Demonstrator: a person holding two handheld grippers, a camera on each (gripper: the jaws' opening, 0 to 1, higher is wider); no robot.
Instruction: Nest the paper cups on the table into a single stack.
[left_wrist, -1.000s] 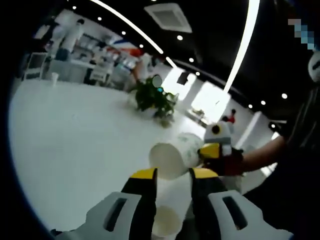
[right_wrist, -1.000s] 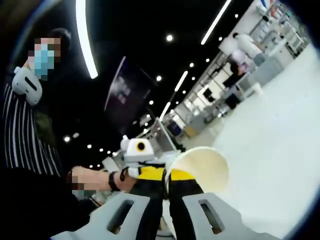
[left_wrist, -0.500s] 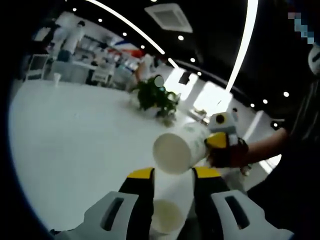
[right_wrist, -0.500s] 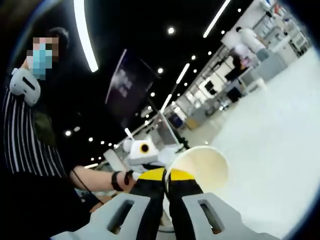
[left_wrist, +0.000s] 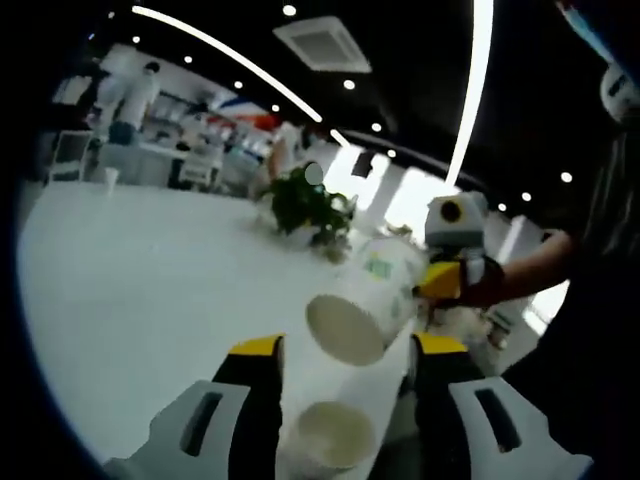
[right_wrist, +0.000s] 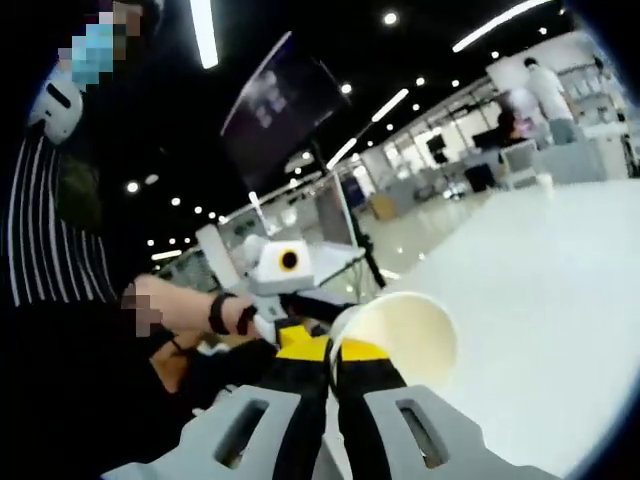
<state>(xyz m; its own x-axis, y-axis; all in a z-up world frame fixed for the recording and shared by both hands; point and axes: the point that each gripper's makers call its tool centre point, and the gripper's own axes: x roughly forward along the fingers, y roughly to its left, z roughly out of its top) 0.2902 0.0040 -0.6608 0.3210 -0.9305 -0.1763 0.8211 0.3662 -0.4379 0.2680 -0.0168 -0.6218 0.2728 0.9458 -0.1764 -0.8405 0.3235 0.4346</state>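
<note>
- Nesting step: right gripper (right_wrist: 333, 352) pinches the rim of a white paper cup with green print (left_wrist: 362, 305), held tilted just above a second white paper cup (left_wrist: 325, 438) on the white table (left_wrist: 130, 290).
- Left gripper (left_wrist: 343, 352): jaws apart, now wider than earlier, probably just released.
- Next: align bottom-first, lower in.

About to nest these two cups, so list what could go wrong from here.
1. The right gripper pinches the upper cup only by its rim, tilted; it may crumple or slip.
2. That cup's base sits off-centre from the lower cup, so it could catch the rim rather than slide in.
3. The left gripper stands open around the lower cup, which could tip.
</note>
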